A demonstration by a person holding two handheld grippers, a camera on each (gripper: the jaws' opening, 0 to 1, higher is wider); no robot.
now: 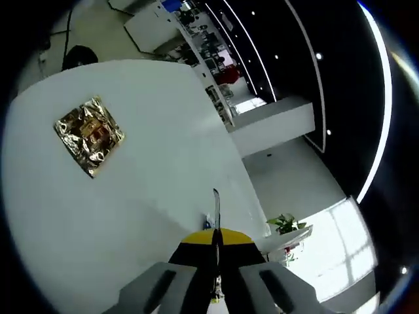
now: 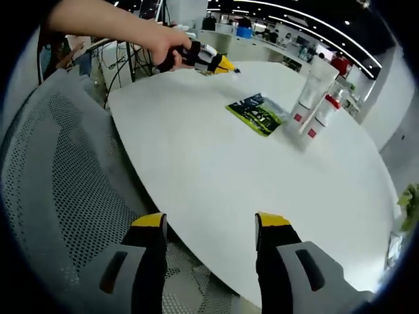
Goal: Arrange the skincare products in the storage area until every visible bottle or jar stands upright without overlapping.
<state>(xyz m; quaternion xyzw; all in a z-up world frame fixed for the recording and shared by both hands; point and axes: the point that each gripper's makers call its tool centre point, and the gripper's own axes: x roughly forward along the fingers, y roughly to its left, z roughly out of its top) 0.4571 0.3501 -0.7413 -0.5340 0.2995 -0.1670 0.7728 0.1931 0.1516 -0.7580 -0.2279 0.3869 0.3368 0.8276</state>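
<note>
We see 2 white bottles (image 2: 313, 104) with red labels upright near the desk's (image 2: 216, 170) far edge, touching, beside a green sachet (image 2: 256, 113). A gold sachet (image 1: 90, 134) lies apart. Left claw (image 1: 216, 245) together; right claw (image 2: 208, 222) apart.

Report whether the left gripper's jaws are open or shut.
Shut. In the left gripper view the left gripper has its yellow-tipped jaws pressed together, a thin flat item pinched between them; what it is cannot be told.

White table (image 2: 216, 170), grey mesh chair (image 2: 59, 190)
</note>
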